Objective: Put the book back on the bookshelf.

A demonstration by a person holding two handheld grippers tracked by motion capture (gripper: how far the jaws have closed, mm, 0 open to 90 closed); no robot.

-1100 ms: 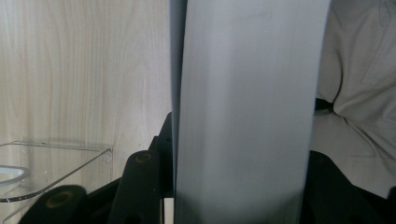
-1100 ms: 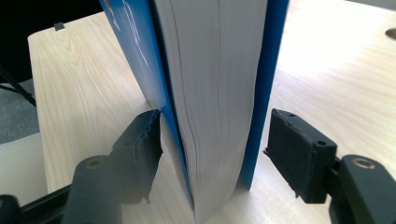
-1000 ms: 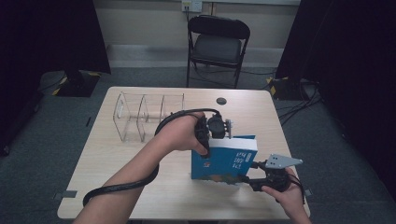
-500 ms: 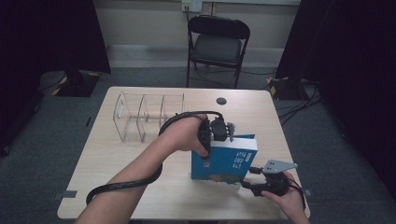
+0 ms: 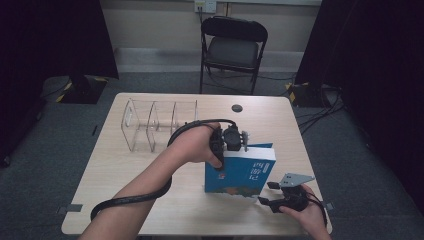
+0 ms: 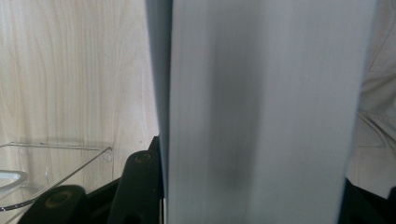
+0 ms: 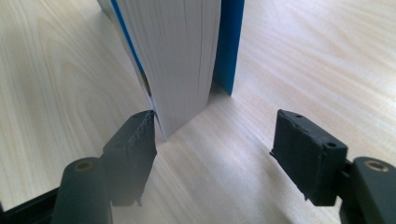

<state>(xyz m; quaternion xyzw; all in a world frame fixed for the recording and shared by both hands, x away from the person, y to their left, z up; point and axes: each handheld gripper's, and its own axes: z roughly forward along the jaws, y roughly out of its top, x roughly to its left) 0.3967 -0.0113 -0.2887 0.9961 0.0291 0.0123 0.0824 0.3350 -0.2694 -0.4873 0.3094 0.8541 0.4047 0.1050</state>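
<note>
The pale wooden surface (image 5: 125,175) carries a clear divided rack (image 5: 155,124) at its far left. A blue book (image 5: 245,172) stands upright near the front right, and a small dark disc (image 5: 237,108) lies near the far edge.

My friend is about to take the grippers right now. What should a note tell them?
Left gripper: shut on the top edge of the blue paperback book, its page block between the jaws.
Right gripper: open, low by the book's bottom corner, one jaw touching the pages, nothing gripped.
Things: the book stands upright on the light wooden table; the clear plastic divider rack stands apart at the table's far left.
Done: book stood on edge.
Left: probably carrying it to the rack and slotting it into a compartment; steady the bottom with the right gripper.
</note>
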